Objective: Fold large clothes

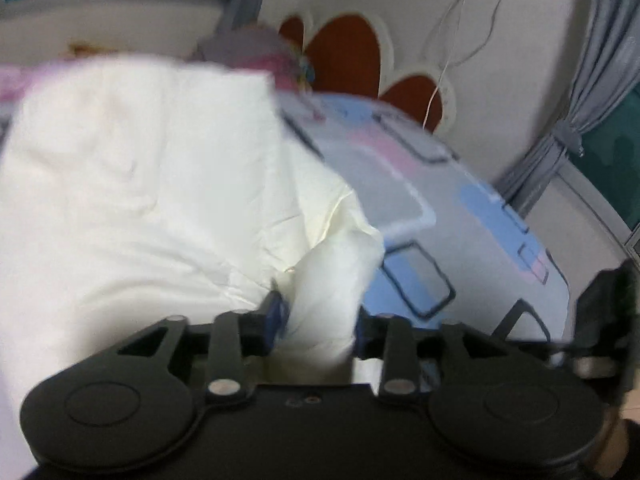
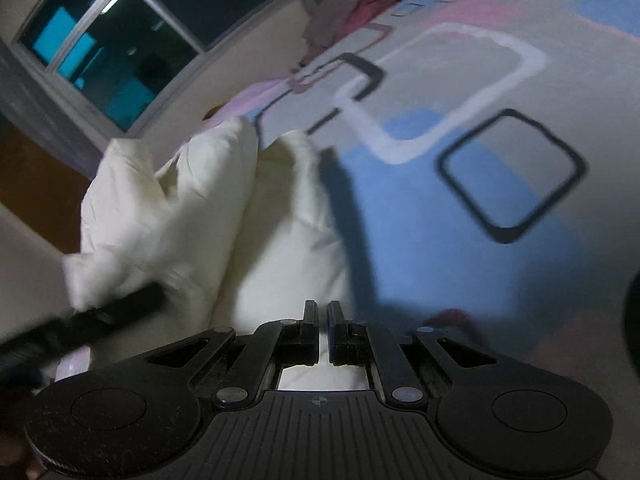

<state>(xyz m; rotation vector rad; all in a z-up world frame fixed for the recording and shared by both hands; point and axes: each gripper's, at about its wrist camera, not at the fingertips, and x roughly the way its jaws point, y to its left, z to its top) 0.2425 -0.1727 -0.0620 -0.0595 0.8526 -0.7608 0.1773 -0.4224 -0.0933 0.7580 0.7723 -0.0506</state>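
A large cream-white garment (image 1: 132, 184) lies bunched over the patterned bed sheet (image 1: 460, 216). My left gripper (image 1: 320, 320) is shut on a thick fold of this garment, with cloth bulging between its blue-padded fingers. In the right wrist view the same garment (image 2: 208, 216) hangs in folds at the left over the sheet (image 2: 460, 160). My right gripper (image 2: 323, 332) has its jaws nearly together, with white cloth showing in the narrow gap and behind them. The other gripper's dark body (image 2: 80, 328) shows blurred at the left.
A pile of pink and grey clothes (image 2: 352, 12) lies at the far end of the bed. A headboard with red flower shapes (image 1: 352, 52) and a hanging white cable (image 1: 452, 48) stand behind. A window (image 2: 120, 40) and grey curtain (image 1: 592, 92) border the bed.
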